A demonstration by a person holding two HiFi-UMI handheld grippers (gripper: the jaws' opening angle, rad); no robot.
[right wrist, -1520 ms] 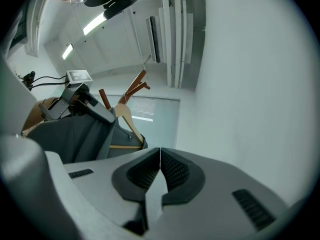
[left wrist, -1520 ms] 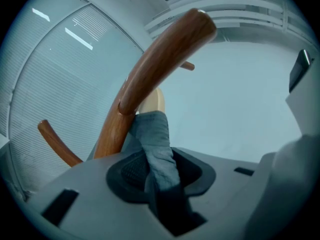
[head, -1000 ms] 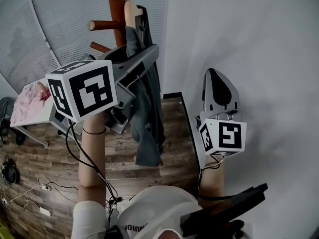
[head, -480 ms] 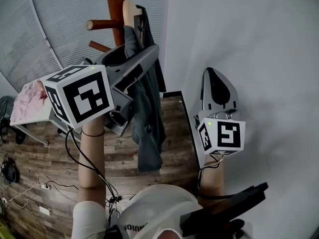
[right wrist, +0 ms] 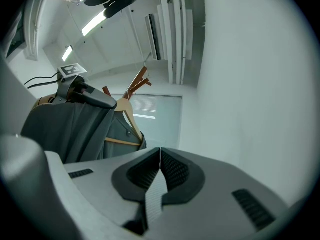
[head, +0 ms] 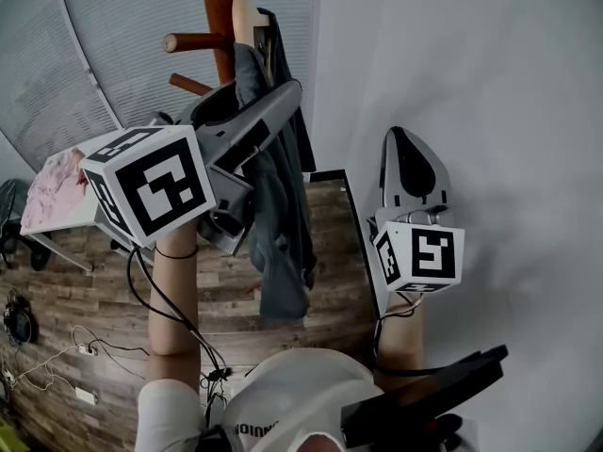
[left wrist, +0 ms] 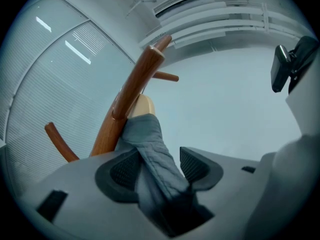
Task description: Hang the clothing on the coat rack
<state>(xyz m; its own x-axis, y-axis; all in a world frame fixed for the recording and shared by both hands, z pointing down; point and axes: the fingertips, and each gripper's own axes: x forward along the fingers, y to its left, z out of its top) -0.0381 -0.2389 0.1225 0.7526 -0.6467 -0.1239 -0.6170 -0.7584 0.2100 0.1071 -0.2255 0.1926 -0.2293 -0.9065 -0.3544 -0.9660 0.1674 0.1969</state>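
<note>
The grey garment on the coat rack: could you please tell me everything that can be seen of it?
The grey garment looks like soft, creased cloth. It hangs limp in long folds from a pale wooden hanger on the brown wooden coat rack. One fold runs between the left tongs, whose jaws are opening and stand wider than the fold.

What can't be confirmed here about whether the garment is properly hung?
- Hanger hook: where it catches is cut off by the head view's top edge, behind the coat rack pole in the left gripper view, and too small in the right gripper view.
- Rack base: hidden in the head view by the grey garment and the left gripper, whose jaws are opening with fabric between them.
</note>
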